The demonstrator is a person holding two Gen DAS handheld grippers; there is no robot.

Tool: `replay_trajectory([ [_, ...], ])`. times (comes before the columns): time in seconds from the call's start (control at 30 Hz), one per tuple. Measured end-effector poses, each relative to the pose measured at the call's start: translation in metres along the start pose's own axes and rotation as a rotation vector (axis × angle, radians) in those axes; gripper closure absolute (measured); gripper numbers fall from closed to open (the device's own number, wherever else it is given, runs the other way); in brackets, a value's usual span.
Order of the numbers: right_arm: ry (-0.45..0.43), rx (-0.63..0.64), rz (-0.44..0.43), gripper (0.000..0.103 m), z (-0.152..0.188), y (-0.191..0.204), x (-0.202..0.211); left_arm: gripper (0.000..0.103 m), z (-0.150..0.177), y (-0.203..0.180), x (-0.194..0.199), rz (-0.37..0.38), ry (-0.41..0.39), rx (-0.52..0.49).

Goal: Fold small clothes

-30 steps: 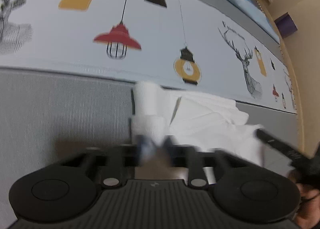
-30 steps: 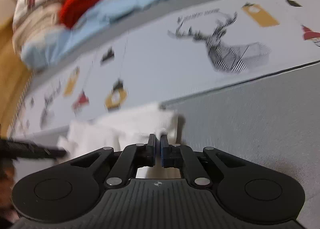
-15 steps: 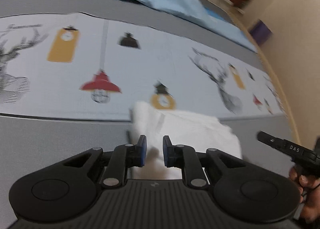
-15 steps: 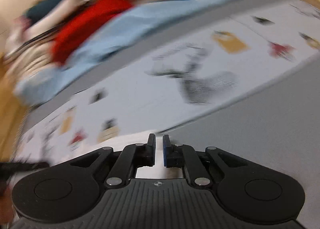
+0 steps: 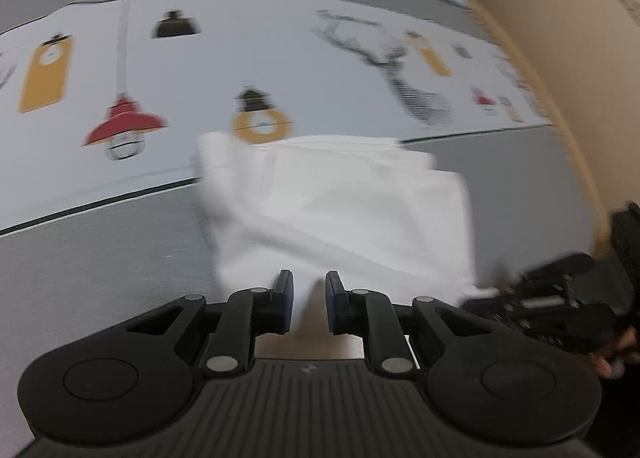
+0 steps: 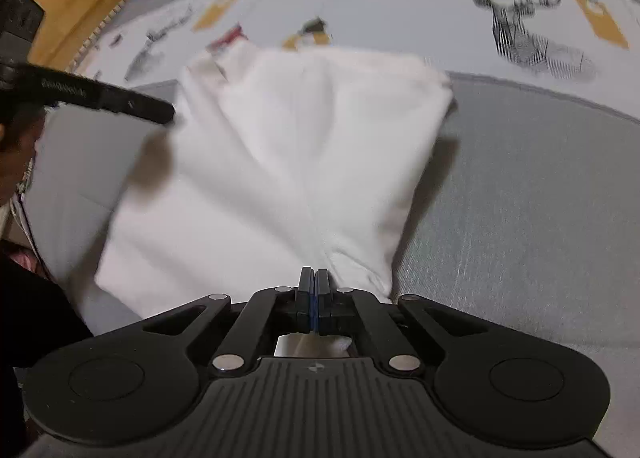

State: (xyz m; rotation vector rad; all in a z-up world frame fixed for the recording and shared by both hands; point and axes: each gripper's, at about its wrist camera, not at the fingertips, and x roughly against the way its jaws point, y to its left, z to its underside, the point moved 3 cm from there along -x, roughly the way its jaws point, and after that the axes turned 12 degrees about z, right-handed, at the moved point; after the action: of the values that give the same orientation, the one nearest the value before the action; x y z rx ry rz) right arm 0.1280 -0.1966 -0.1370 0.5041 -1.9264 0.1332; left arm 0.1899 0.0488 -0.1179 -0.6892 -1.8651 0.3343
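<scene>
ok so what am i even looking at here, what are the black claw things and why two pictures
Each picture comes from a camera mounted on a handheld two-finger gripper; a person holds one in each hand. The black shape at the bottom is the gripper's own body. In the left view, the left gripper is open above a white garment. In the right view, the right gripper is shut, pinching that garment's near edge. The garment lies on a grey bedcover printed with deer and lamps. The dark bar on the left of the right view is the other gripper.

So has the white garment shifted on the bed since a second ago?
Yes. The white garment now spreads lower over the grey band, reaching less far onto the printed lamps; the right gripper is clamped on it.
</scene>
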Motion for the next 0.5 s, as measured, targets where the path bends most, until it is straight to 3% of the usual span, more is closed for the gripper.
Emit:
replay_trajectory([
  [0.07,-0.046,-0.036,-0.041,0.101,-0.005,-0.002,0.009,0.086,0.009,-0.008,-0.002,0.056,0.048,-0.046],
  [0.1,-0.037,-0.051,-0.045,0.101,-0.007,-0.003,0.007,0.086,0.016,-0.007,-0.01,0.047,0.106,-0.065],
  [0.17,0.034,-0.024,0.006,0.101,-0.003,-0.007,-0.008,0.089,0.035,-0.001,-0.033,-0.05,0.243,-0.101],
  [0.2,0.051,-0.007,0.011,0.101,-0.004,-0.006,-0.011,0.089,0.041,0.001,-0.04,-0.076,0.275,-0.122],
  [0.27,0.026,-0.017,0.006,0.1,-0.011,-0.003,-0.006,0.087,0.037,-0.001,-0.035,-0.068,0.255,-0.121],
  [0.33,-0.027,-0.089,-0.001,0.089,-0.018,-0.009,0.002,0.077,0.025,0.0,-0.02,-0.04,0.17,-0.073],
  [0.37,-0.066,-0.142,-0.009,0.064,-0.023,-0.015,0.006,0.069,0.019,0.001,-0.013,-0.031,0.119,-0.058],
  [0.4,-0.106,-0.206,-0.008,0.041,-0.026,-0.022,0.012,0.055,0.013,0.004,-0.007,-0.026,0.076,-0.034],
  [0.47,-0.136,-0.314,0.034,0.033,-0.032,-0.038,0.011,0.032,0.006,0.015,-0.002,-0.082,0.012,0.027],
  [0.5,-0.119,-0.344,0.054,0.033,-0.036,-0.044,0.004,0.029,0.005,0.023,-0.002,-0.124,-0.001,0.061],
])
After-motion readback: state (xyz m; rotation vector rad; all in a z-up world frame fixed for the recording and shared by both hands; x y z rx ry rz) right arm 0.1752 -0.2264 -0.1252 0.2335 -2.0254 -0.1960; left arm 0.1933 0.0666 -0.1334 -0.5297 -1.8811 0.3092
